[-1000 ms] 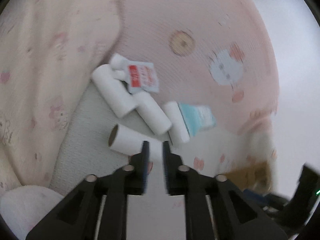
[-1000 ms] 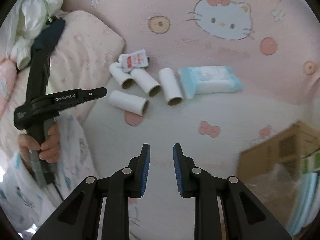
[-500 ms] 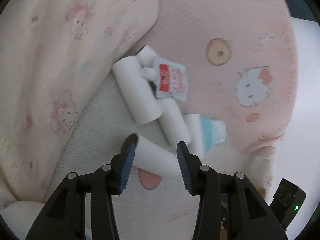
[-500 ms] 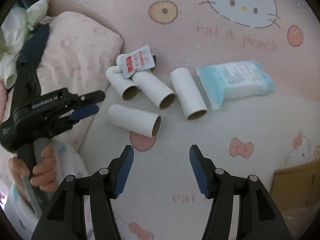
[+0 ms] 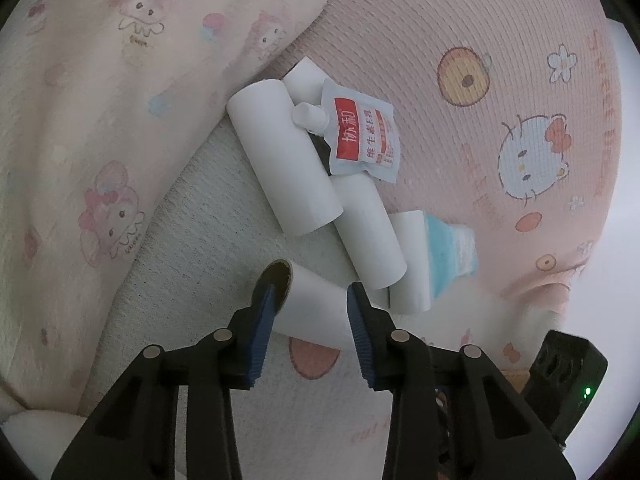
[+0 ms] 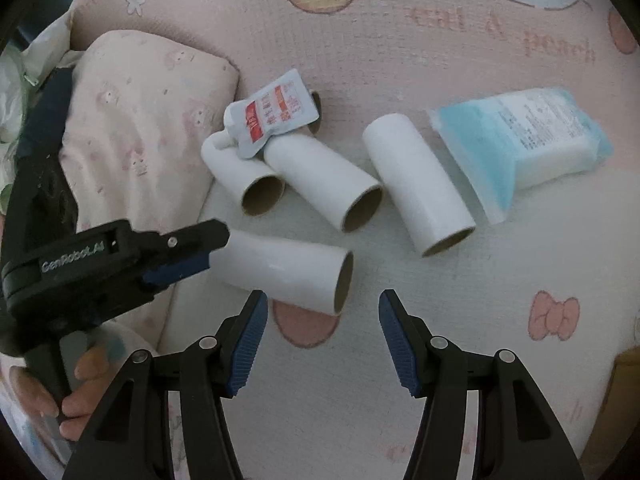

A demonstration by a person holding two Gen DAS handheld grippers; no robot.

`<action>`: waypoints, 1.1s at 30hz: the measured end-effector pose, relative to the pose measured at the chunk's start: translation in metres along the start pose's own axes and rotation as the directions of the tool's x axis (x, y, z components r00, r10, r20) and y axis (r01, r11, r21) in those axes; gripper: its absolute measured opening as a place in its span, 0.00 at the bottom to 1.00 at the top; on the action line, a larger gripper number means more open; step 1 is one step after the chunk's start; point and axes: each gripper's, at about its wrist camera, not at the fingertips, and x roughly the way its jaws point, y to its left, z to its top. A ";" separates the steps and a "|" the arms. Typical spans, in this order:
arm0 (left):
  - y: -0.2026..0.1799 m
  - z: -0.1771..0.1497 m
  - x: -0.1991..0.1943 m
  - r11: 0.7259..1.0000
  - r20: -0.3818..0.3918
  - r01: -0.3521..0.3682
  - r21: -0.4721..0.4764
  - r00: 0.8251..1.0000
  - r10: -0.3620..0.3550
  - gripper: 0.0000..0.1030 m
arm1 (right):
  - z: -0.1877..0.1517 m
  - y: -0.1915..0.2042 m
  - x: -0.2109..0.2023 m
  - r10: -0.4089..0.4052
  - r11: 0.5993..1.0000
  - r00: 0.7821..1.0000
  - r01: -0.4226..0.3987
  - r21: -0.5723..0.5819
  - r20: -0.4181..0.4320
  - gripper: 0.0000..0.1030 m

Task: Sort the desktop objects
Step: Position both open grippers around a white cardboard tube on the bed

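the nearest cardboard tube (image 6: 280, 270) lies on its side low in the middle of the right wrist view, its long axis running left to right with the open brown end facing right. the left hand-held gripper (image 5: 310, 294) straddles its other end: the jaws have just been closing, the tube sits between the blue pads (image 5: 262, 320), and whether they press on it cannot be told. three more tubes (image 6: 418, 184) lie above it, their open ends pointing toward the lower right of the frame, long axes slanting up to the left. a spouted pouch (image 6: 276, 114) with red print rests on the upper ends of two of them, spout toward the left. a blue tissue pack (image 6: 524, 138) lies at the right, just beside the rightmost tube.

the right hand-held gripper (image 6: 320, 304) stands wide with nothing between its pads, above a pink patch of the blanket.

everything rests on a soft pink and white blanket (image 6: 460, 300) printed with cartoon cats, bows and lettering. a pale pink pillow (image 6: 136, 128) sits at the upper left, and a hand (image 6: 56, 392) grips the left tool's handle at the lower left.
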 end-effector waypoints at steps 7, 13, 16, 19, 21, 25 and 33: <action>-0.003 -0.005 0.003 0.999 -0.035 0.031 0.031 0.999 -0.030 0.36 | 0.004 -0.003 0.010 0.050 0.998 0.999 -0.050 0.028 -0.020 0.46; -0.012 -0.013 0.006 0.993 -0.075 0.093 0.072 0.993 -0.087 0.36 | -0.001 -0.003 0.005 -0.014 0.999 0.999 0.016 0.041 -0.038 0.46; -0.022 -0.021 0.009 0.987 -0.110 0.112 0.119 0.989 -0.099 0.36 | -0.008 -0.006 -0.004 -0.042 0.998 0.998 0.045 0.052 -0.054 0.46; -0.036 -0.032 0.012 0.975 -0.123 0.118 0.188 0.988 -0.096 0.36 | -0.019 -0.012 -0.018 -0.052 0.995 0.998 0.055 0.080 -0.046 0.46; -0.045 -0.042 0.015 0.965 -0.140 0.119 0.236 0.986 -0.087 0.36 | -0.027 -0.017 -0.026 -0.057 0.993 0.997 0.061 0.099 -0.045 0.46; -0.059 -0.064 0.023 0.945 -0.180 0.129 0.301 0.981 -0.077 0.36 | -0.049 -0.027 -0.044 -0.085 0.987 0.995 0.090 0.133 -0.043 0.46; -0.068 -0.108 0.033 0.929 -0.232 0.168 0.328 0.968 -0.093 0.36 | -0.090 -0.040 -0.065 -0.116 0.969 0.992 0.125 0.212 -0.054 0.46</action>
